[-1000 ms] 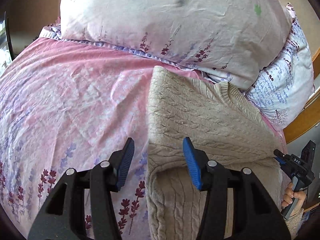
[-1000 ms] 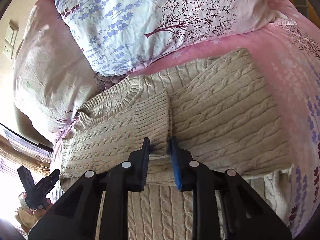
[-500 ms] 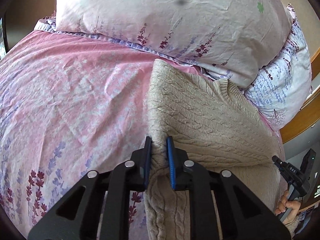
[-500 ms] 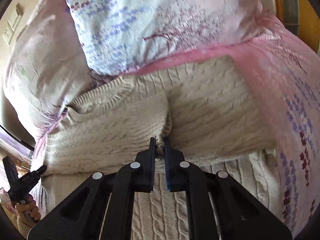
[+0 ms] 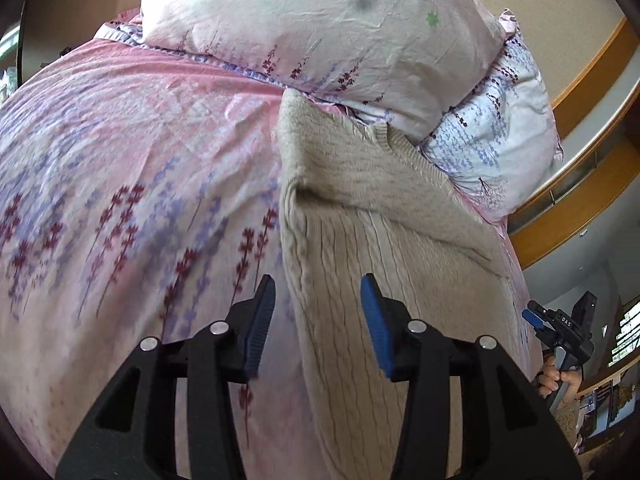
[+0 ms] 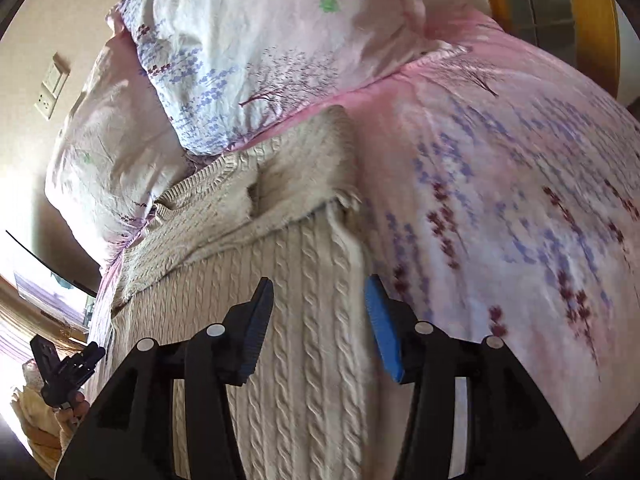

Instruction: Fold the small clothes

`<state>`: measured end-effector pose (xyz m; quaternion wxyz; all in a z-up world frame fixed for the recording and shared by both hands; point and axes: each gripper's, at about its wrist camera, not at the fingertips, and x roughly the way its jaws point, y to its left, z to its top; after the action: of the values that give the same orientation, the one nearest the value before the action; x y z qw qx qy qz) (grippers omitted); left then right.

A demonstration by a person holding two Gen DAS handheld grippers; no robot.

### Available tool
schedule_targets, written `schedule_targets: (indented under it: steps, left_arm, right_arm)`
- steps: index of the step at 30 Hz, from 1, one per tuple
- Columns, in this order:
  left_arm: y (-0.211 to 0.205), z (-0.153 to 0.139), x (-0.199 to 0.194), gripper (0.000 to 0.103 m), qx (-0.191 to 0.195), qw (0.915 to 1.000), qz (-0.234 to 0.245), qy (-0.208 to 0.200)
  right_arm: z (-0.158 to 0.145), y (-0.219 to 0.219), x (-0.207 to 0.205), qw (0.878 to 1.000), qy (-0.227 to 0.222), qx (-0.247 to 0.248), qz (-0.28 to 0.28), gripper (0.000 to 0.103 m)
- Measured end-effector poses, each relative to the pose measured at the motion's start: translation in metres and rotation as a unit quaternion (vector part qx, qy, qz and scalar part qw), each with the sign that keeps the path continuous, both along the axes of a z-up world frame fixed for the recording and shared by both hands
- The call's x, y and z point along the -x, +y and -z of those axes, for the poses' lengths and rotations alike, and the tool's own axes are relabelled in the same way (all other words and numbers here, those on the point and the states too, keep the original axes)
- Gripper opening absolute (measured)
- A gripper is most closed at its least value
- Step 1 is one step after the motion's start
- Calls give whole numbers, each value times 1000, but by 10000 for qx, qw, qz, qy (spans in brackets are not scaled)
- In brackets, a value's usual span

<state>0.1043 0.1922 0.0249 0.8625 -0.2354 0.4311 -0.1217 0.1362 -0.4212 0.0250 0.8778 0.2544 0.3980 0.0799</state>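
Both grippers have let go of the sweater since half a second ago and have drawn back along the bed, away from the pillows. The left gripper (image 5: 318, 322) has just been opening; its jaws stand apart over the sweater's left edge, nothing pinched between them. The right gripper (image 6: 320, 326) has likewise just been opening, jaws apart above the knit near its right edge, pads clear of the fabric. The beige cable-knit sweater (image 5: 372, 240) lies flat on the pink floral bedsheet (image 5: 140, 168), collar end just beside the pillows (image 5: 320, 24), both sleeves folded across the chest (the cuffs meet near the middle in the right wrist view). Motion blur softens the sheet's pattern in both views.
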Motion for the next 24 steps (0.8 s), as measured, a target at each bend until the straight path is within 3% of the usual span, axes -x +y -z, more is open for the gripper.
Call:
schedule_targets:
  steps: [7, 16, 20, 24]
  left_arm:
    - [-8, 19, 54, 43, 500, 9984, -36, 242]
    - [-34, 27, 101, 35, 1017, 9939, 300, 310]
    - [-40, 32, 115, 29, 1220, 9911, 396, 370]
    - [-46, 35, 121, 23, 1323, 9892, 482, 402]
  right_arm:
    - [29, -17, 42, 9959, 353, -792, -245, 46]
    - [47, 9, 81, 9822, 292, -1478, -1122, 38]
    - [51, 18, 96, 9779, 233, -1539, -1397, 36]
    - [52, 26, 107, 9747, 183, -1536, -1616, 25]
